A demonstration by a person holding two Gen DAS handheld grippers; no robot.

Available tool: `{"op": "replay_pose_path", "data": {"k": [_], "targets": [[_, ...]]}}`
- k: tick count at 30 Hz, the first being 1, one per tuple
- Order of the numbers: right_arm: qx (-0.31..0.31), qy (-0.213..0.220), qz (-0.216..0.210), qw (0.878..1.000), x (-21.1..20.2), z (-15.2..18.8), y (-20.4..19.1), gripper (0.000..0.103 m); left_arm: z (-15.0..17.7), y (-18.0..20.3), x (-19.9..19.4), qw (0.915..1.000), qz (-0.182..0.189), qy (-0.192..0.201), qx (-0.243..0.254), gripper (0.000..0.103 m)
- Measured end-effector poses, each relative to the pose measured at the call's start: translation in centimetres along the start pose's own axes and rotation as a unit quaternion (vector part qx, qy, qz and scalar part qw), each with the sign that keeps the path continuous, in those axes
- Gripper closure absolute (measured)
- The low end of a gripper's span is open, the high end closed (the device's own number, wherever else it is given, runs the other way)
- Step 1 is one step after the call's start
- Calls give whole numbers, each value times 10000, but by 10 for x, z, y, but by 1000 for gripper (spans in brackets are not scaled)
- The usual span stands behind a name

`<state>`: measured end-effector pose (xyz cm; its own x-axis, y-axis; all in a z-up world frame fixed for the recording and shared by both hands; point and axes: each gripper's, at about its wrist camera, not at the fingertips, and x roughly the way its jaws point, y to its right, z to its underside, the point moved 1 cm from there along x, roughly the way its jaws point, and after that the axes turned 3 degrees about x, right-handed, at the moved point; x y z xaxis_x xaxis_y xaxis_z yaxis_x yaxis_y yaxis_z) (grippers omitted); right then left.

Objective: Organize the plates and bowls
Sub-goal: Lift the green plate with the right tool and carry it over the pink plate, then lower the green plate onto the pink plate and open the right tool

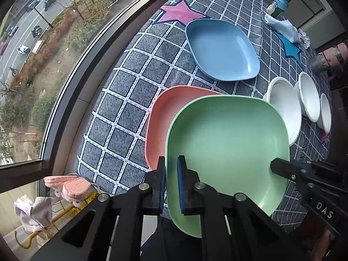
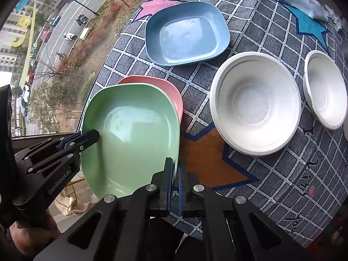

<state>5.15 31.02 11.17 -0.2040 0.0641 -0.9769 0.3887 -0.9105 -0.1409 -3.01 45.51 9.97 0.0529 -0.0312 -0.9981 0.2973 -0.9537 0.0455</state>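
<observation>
Both grippers hold a green plate (image 1: 228,148) (image 2: 134,143) by opposite rims. My left gripper (image 1: 171,158) is shut on its left rim and also shows at the left of the right wrist view (image 2: 93,136). My right gripper (image 2: 174,163) is shut on the right rim, and its tip shows in the left wrist view (image 1: 276,166). The green plate hangs over a pink plate (image 1: 161,121) (image 2: 171,91) and hides much of it. Whether the two touch I cannot tell. Beyond them lies a blue plate (image 1: 221,50) (image 2: 187,34). White bowls (image 1: 285,108) (image 2: 254,102) stand to the right.
The checked tablecloth (image 1: 121,113) ends close to a window (image 1: 43,54) on the left. A bottle (image 1: 279,5) and a crumpled cloth (image 1: 282,27) (image 2: 302,2) lie at the far right. Pink slippers (image 1: 69,187) hang on a yellow rack below the table edge.
</observation>
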Motion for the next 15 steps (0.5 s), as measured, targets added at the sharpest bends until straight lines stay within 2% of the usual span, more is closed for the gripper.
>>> {"op": "replay_pose_path", "data": {"k": [5, 9, 15], "targets": [[69, -47, 128, 9999, 10, -12, -9, 97, -9, -7, 6, 10000, -6, -41, 42, 92], [-30, -241, 255, 9994, 24, -9, -22, 97, -7, -16, 19, 9996, -78, -272, 29, 91], [216, -398, 189, 9988, 40, -14, -22, 97, -1, -16, 34, 9987, -84, -476, 159, 91]]}}
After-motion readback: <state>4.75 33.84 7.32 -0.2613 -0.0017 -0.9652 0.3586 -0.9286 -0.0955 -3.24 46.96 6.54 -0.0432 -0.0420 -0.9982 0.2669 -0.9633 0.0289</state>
